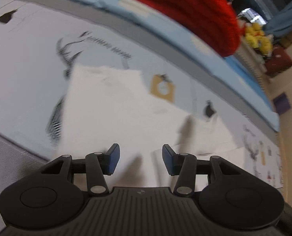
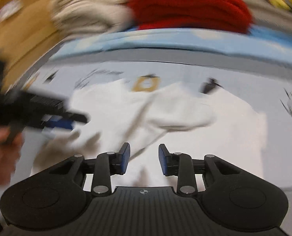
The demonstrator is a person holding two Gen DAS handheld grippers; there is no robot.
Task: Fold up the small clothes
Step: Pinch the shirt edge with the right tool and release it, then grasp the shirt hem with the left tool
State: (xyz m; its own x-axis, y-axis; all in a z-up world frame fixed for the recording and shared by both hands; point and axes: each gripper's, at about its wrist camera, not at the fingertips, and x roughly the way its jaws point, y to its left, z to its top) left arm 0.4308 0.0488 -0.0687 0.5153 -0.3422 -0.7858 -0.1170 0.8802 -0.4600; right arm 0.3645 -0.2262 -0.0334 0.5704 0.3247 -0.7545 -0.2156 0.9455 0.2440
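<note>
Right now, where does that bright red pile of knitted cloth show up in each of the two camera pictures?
Left wrist view: the red pile sits at the top, right of centre, beyond the blue mat edge.
Right wrist view: the red pile sits top centre, with a cream pile to its left.
Shared landmark: the tan patch printed on the sheet, just past the white garment.
</note>
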